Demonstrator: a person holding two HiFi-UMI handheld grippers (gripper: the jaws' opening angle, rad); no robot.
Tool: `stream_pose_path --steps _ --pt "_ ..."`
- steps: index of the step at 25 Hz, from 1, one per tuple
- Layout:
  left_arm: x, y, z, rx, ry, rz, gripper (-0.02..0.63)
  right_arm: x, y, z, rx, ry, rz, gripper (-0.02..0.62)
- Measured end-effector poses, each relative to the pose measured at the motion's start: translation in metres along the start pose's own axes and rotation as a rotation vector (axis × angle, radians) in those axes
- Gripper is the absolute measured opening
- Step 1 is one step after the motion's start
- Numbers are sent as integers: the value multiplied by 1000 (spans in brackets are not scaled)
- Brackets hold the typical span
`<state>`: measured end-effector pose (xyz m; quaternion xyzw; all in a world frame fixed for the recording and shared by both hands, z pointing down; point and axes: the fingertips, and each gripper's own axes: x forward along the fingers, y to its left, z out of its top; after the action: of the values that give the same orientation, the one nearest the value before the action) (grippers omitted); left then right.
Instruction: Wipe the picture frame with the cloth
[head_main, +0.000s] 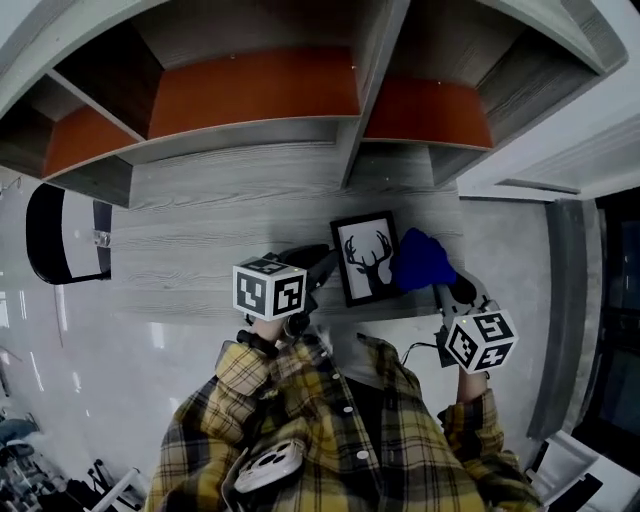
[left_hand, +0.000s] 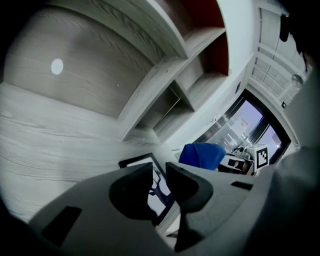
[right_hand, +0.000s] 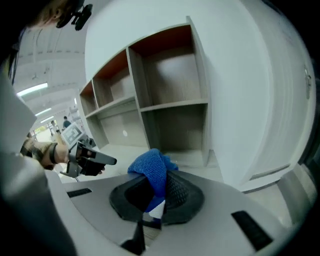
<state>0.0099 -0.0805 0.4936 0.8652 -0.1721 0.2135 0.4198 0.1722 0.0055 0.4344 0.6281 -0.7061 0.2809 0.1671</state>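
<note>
The black picture frame (head_main: 366, 257), with a deer silhouette on white, is tilted over the grey desk (head_main: 200, 230). My left gripper (head_main: 332, 264) is shut on its left edge. In the left gripper view the frame (left_hand: 137, 160) runs between the two pads of that gripper (left_hand: 159, 176). My right gripper (head_main: 440, 286) is shut on a bunched blue cloth (head_main: 420, 260), which sits against the frame's right side. In the right gripper view the cloth (right_hand: 152, 169) bulges out above the jaws of that gripper (right_hand: 154, 192), and the left gripper (right_hand: 92, 160) shows at the left.
Open shelving (head_main: 250, 95) with orange back panels stands behind the desk. A dark rounded object (head_main: 45, 235) sits at the desk's left end. A white cabinet side (head_main: 560, 150) rises on the right. The blue cloth (left_hand: 202, 154) also shows beyond the left jaws.
</note>
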Motion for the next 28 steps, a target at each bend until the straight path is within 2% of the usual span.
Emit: stream_pose_path --steps 3,7,10,14,20,28 --pt "-24 -18 30 40 -73 -37 83 -6 21 38 21 -98 63 34" --pt "-57 -48 60 81 -167 -112 60 -12 56 85 -34 -182 142 34" --pt "-81 -59 78 123 -226 -107 9 -16 81 115 -53 -246 202 34" --pt "-108 -73 101 189 -293 -92 5 -24 106 149 -69 -322 266 34" --pt "-128 -94 135 298 -361 -68 5 -35 124 179 -106 -396 314 34" --pt "-141 -111 154 353 -396 -69 5 -37 131 189 -158 -414 332 34"
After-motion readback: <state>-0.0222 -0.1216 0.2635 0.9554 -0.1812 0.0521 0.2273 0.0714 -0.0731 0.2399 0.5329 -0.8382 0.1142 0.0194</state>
